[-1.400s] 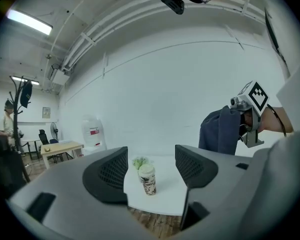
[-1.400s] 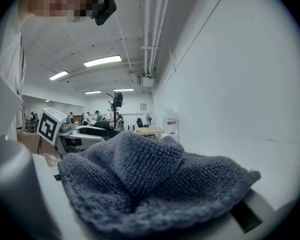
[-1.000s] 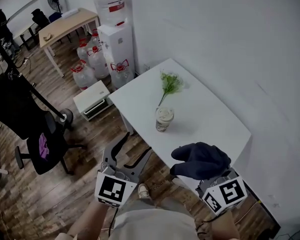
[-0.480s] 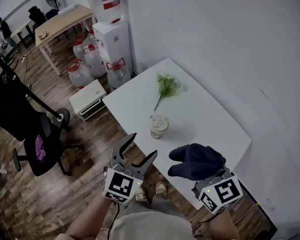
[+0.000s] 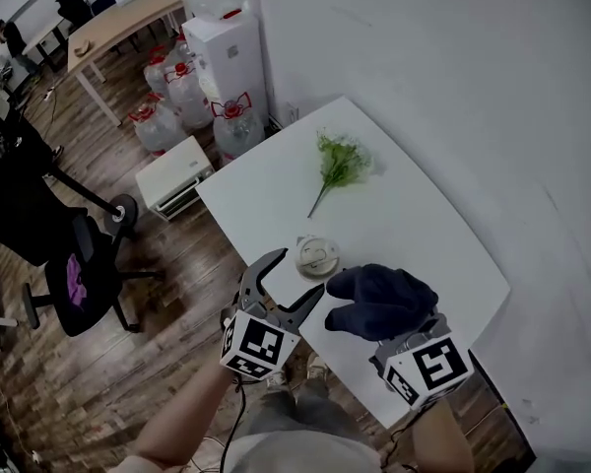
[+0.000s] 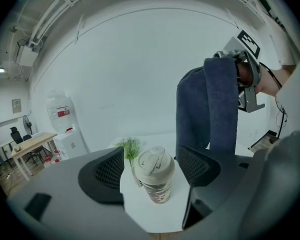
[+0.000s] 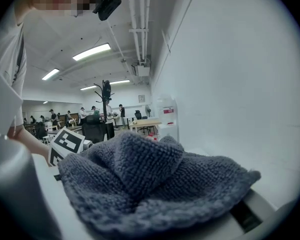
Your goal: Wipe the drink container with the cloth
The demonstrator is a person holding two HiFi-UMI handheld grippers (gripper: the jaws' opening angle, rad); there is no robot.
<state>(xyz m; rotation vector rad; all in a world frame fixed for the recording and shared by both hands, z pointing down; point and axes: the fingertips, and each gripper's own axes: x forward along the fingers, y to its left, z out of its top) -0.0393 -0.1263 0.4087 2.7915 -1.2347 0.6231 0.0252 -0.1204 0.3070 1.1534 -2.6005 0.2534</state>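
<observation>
Left tool (image 5: 295, 276) has its jaws spread wide; they've just been opening, and the drink container (image 6: 155, 176) sits in line with the gap. Left gripper view shows daylight between both pads and the cup wall, so no grip yet. My read is it's opened up to take the full cup width and pin the cup so it won't skid or tip under wiping. The container stands upright with its lid on, near the front edge of the white surface (image 5: 414, 215), and the left tool's tips are just beside it in the head view. Right tool (image 5: 389, 325) is closed, clamped on the dark blue cloth (image 5: 379, 301). The cloth is bunched and draped over the jaws, burying them in the right gripper view, which leaves a thick wad out front as the wiping face. The cloth hangs near the cup on its right side, apart from it as far as I can tell. Both tools point forward and a bit downward, marker cubes toward the person, side by side and converging on the cup, left forearm reaching in from below. A green sprig (image 5: 340, 161) lies further back on the surface, well apart and out of the way. Wiping not started. Next up is likely closing the left on the cup, then bringing the cloth onto its side.
</observation>
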